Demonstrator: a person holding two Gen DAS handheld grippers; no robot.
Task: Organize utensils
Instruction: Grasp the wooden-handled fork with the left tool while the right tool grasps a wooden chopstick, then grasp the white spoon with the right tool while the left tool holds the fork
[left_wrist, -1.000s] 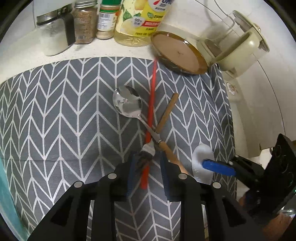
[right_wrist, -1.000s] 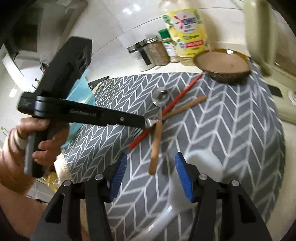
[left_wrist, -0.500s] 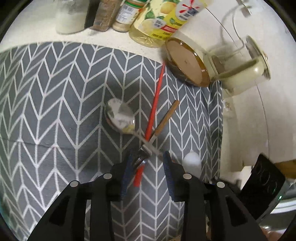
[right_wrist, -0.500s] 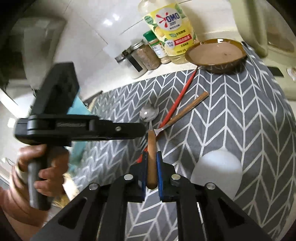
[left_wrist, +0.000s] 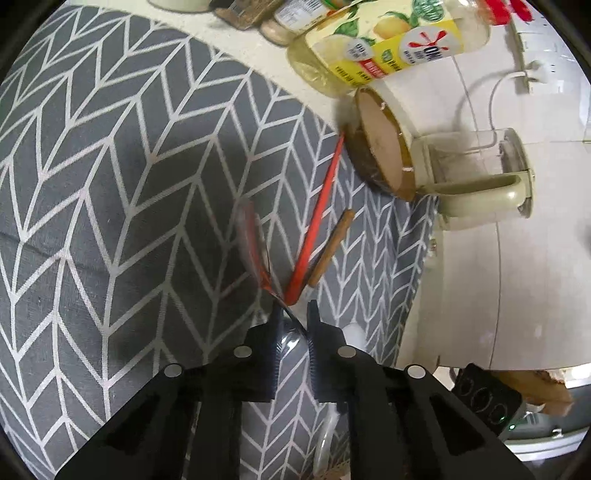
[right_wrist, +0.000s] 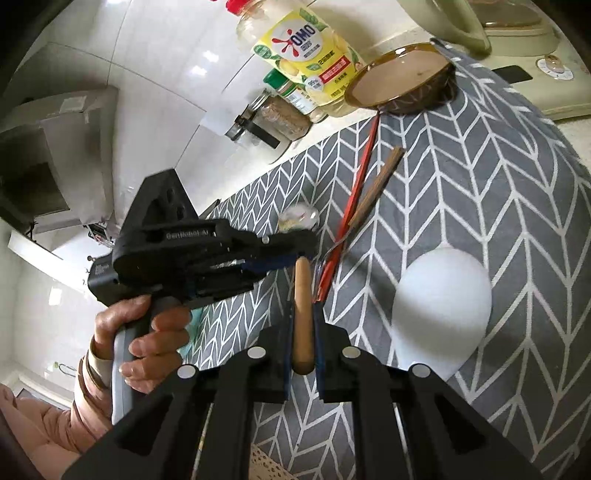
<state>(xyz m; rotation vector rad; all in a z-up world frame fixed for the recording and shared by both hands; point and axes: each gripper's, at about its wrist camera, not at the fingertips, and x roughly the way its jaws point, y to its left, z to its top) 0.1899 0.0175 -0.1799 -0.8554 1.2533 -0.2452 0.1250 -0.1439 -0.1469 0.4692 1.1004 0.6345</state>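
Wooden handle lengthwise in right claw

There are two black tools, the left tool and the right tool. One metal spoon, one white spoon, one red chopstick and two wooden sticks can be counted. One brown bowl stands at the edge of one grey patterned cloth. On the desk there are one big yellow bottle, about three small jars and one cream kettle.
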